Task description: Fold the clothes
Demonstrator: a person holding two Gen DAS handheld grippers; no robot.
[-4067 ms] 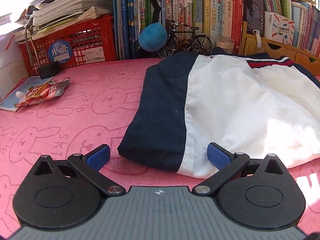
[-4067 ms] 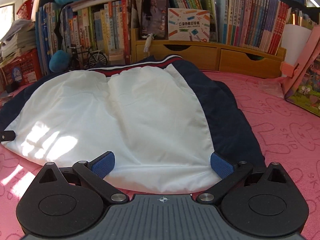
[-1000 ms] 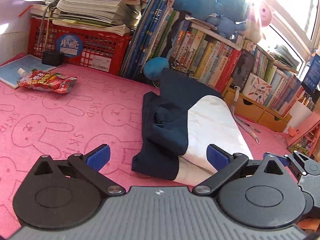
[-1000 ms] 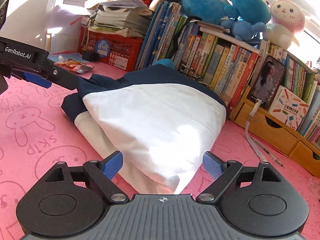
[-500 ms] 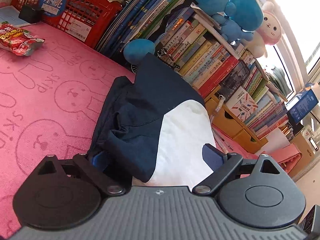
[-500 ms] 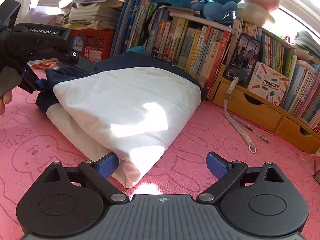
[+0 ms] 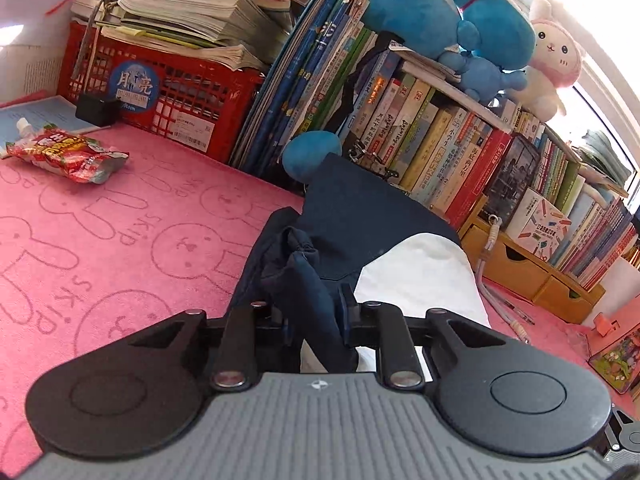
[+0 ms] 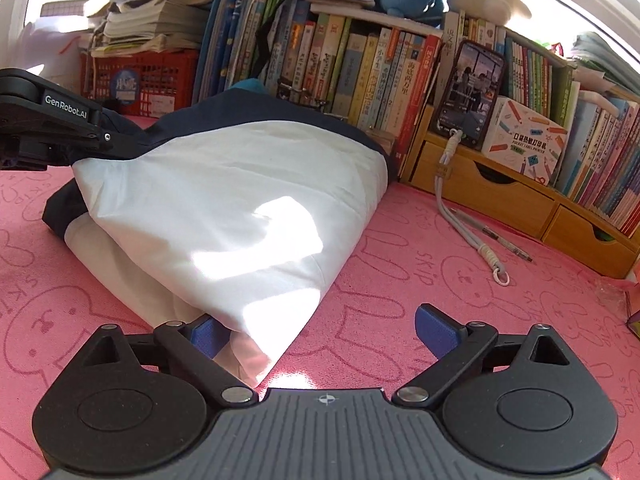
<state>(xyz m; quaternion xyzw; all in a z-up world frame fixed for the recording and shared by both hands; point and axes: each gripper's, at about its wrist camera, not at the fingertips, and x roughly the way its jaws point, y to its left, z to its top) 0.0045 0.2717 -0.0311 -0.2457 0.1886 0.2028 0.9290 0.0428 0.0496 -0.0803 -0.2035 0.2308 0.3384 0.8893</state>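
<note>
A navy-and-white garment (image 8: 240, 184) lies folded over itself on the pink bunny-print mat (image 7: 120, 240). In the left wrist view its navy side (image 7: 360, 208) bunches up toward me. My left gripper (image 7: 314, 312) is closing, and its pads pinch a raised fold of that navy cloth. My right gripper (image 8: 322, 332) sits low at the garment's near white corner with its jaws still opening. The corner lies between them beside the left pad (image 8: 208, 336), and the right pad is clear of the cloth. The right wrist view shows the left gripper (image 8: 108, 136) at the garment's far left edge.
A row of books (image 7: 420, 140) and wooden drawers (image 8: 500, 196) run along the back. A red basket (image 7: 160, 92) of papers stands back left. A snack pouch (image 7: 68, 156) lies on the mat at left and a white cord (image 8: 472, 236) at right.
The garment, flat four seconds ago, now lies folded double. Over the last second my left jaws shut on the navy fold. My right gripper moved in around the white corner.
</note>
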